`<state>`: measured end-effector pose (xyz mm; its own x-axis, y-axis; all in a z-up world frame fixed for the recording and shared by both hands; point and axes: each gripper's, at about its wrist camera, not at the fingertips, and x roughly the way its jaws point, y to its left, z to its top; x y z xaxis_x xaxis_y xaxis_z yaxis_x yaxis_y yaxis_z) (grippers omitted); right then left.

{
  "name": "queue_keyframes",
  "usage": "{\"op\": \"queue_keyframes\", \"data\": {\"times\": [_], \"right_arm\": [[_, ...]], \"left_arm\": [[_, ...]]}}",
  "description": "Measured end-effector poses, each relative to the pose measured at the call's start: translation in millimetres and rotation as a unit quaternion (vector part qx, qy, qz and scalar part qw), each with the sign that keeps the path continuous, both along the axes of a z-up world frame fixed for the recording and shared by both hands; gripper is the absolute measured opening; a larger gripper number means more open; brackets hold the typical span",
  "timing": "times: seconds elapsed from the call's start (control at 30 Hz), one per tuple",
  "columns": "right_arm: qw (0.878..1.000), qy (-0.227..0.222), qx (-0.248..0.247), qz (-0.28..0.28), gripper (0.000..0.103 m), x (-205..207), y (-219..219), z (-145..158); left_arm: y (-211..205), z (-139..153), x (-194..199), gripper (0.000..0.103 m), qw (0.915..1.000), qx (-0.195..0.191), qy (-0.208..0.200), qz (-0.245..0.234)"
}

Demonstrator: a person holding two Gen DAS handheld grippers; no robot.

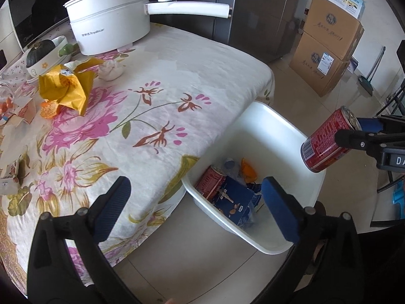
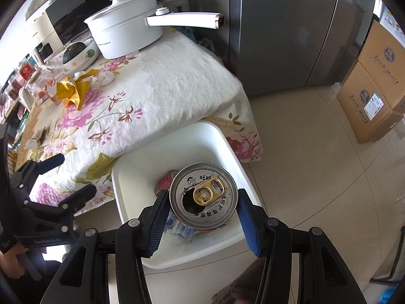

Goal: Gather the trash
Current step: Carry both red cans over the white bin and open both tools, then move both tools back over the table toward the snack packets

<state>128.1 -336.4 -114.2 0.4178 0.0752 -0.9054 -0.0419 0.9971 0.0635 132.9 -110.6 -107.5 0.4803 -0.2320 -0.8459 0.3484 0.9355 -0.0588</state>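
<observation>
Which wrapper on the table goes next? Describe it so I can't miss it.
On the floral-cloth table, look in front of the white pot, beside the pumpkin bowl. The crumpled yellow wrapper lies there, the largest, brightest scrap, unlike the small white wad beside it.

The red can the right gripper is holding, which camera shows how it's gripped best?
The right wrist view: the red can fills the gap of the right gripper, both pads against its sides, above the white bin. The left wrist view shows the can from the side, tilted, its grip partly hidden.
</observation>
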Motion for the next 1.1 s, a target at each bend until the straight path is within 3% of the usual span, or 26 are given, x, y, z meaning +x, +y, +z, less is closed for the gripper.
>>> {"op": "queue_keyframes", "data": {"times": [0.2, 0.27, 0.33, 0.5, 0.77, 1.1], "right_arm": [[1.0, 0.009, -0.004, 0.004, 0.055, 4, 7, -6], [1.0, 0.012, -0.007, 0.001, 0.066, 5, 9, -8], [1.0, 0.004, -0.017, -0.004, 0.084, 5, 11, -8], [1.0, 0.003, -0.024, -0.005, 0.103, 8, 13, -10], [0.998, 0.004, -0.067, 0.004, 0.103, 10, 24, -13], [0.998, -0.028, -0.06, -0.006, 0.103, 16, 36, -1]], "left_arm": [[20, -2, -1, 0.102, 0.9996, 0.005, 0.017, 0.023], [24, -1, -2, 0.102, 0.9995, 0.01, 0.014, 0.027], [28, 1, -2, 0.102, 0.9994, 0.012, 0.012, 0.029], [38, 3, -4, 0.102, 0.9993, 0.012, 0.014, 0.033], [54, 5, -5, 0.102, 0.9987, 0.008, 0.021, 0.045], [94, 13, -3, 0.103, 0.9955, -0.01, 0.021, 0.092]]}}
